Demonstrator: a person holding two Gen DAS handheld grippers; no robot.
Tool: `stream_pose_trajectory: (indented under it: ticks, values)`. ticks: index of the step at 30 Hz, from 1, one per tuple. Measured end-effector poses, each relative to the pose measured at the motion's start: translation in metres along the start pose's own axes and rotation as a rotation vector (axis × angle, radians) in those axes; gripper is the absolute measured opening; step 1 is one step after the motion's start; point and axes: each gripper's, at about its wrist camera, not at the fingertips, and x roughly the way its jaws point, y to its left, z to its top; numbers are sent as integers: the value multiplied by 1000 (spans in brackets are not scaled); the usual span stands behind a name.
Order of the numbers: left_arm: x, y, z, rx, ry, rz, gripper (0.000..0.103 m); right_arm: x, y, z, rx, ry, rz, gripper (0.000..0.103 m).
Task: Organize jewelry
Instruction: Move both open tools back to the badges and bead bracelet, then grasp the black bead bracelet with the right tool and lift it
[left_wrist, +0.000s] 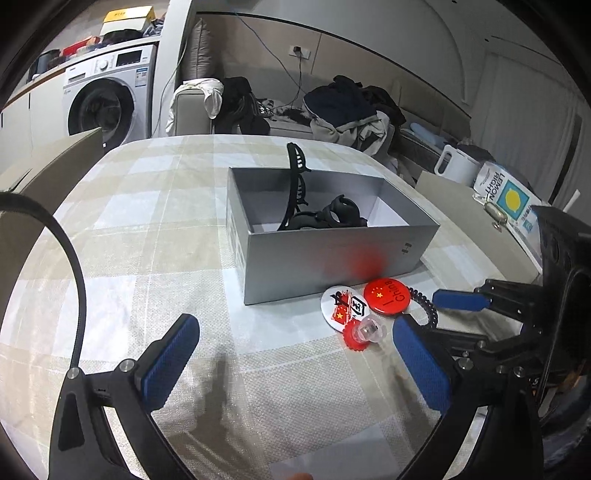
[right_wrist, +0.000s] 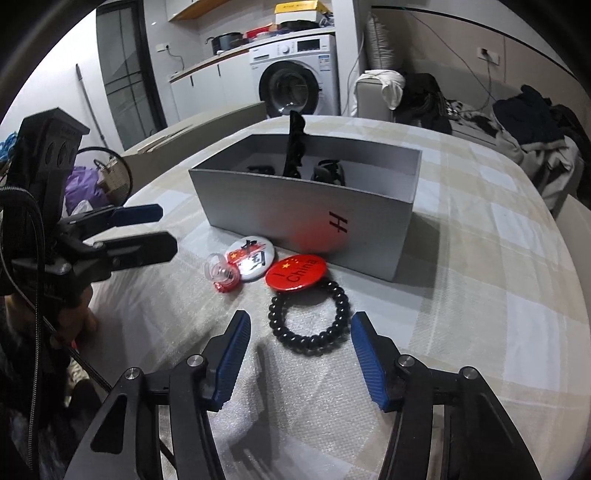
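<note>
An open grey box on the checked tablecloth holds black hair clips. In front of it lie a red "I China" badge, a white badge, a small clear piece on a red base and a black bead bracelet. My right gripper is open, its fingertips either side of the bracelet without touching it. My left gripper is open over bare cloth, the clear piece just ahead of its right finger.
A white kettle and a lemon-print carton stand at the table's far right. A cardboard flap rises at the left edge. Beyond the table are a washing machine and a sofa piled with clothes.
</note>
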Motion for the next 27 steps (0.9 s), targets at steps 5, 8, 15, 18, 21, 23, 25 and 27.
stream_pose_trajectory:
  ticks: [5, 8, 15, 18, 21, 23, 25, 27]
  values:
    - [0, -1, 0, 7, 1, 4, 102, 3, -1, 0, 5, 13, -9, 50]
    - [1, -2, 1, 15, 3, 5, 102, 3, -1, 0, 7, 11, -26, 41]
    - [0, -3, 0, 27, -2, 9, 102, -3, -9, -3, 46, 15, 41, 42]
    - [-1, -4, 0, 34, -5, 16, 102, -6, -15, -1, 83, 1, 67, 42]
    - [-1, -6, -1, 39, -6, 18, 102, -5, -20, 2, 105, -15, 31, 40]
    - [0, -7, -1, 45, -2, 20, 102, 0, -19, 5, 96, 5, 7, 34]
    - [-1, -7, -1, 48, -8, 25, 102, 5, -16, 7, 76, 17, -19, 29]
    - [-1, -8, -1, 51, -8, 29, 102, 8, -11, 10, 46, 24, -40, 22]
